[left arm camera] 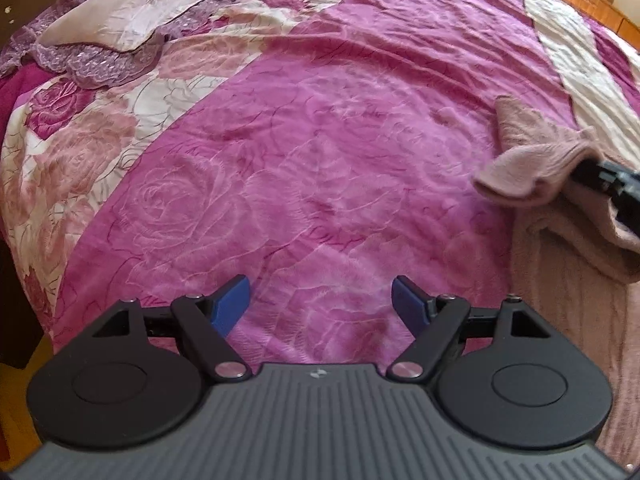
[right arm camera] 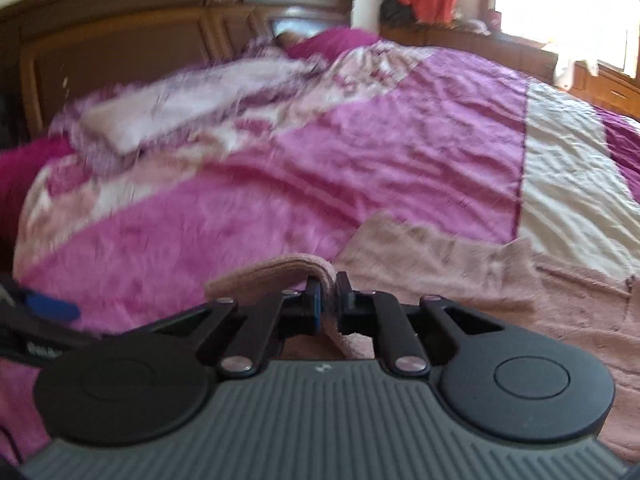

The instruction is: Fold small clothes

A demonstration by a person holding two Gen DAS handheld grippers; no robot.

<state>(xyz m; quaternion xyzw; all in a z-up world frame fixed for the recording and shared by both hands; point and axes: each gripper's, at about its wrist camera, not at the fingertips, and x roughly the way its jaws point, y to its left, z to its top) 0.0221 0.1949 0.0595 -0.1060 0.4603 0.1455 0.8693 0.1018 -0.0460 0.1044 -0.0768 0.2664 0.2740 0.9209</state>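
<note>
A dusty-pink fleece garment (right arm camera: 480, 280) lies spread on the bed at the right. My right gripper (right arm camera: 329, 300) is shut on a folded edge of it, which it holds lifted off the bed. In the left wrist view the same garment (left arm camera: 536, 168) shows at the far right, its raised edge pinched by the right gripper (left arm camera: 608, 180). My left gripper (left arm camera: 322, 304) hovers open over bare bedspread, to the left of the garment, with nothing between its blue pads (left arm camera: 230, 304). Its blue fingertip (right arm camera: 52, 306) peeks in at the left edge of the right wrist view.
The bed is covered by a magenta and cream rose-patterned bedspread (left arm camera: 320, 140). A lace-trimmed pillow (left arm camera: 120, 20) lies at the far left by the dark wooden headboard (right arm camera: 140, 40). A wooden cabinet and a bright window (right arm camera: 568, 8) stand beyond the bed's far side.
</note>
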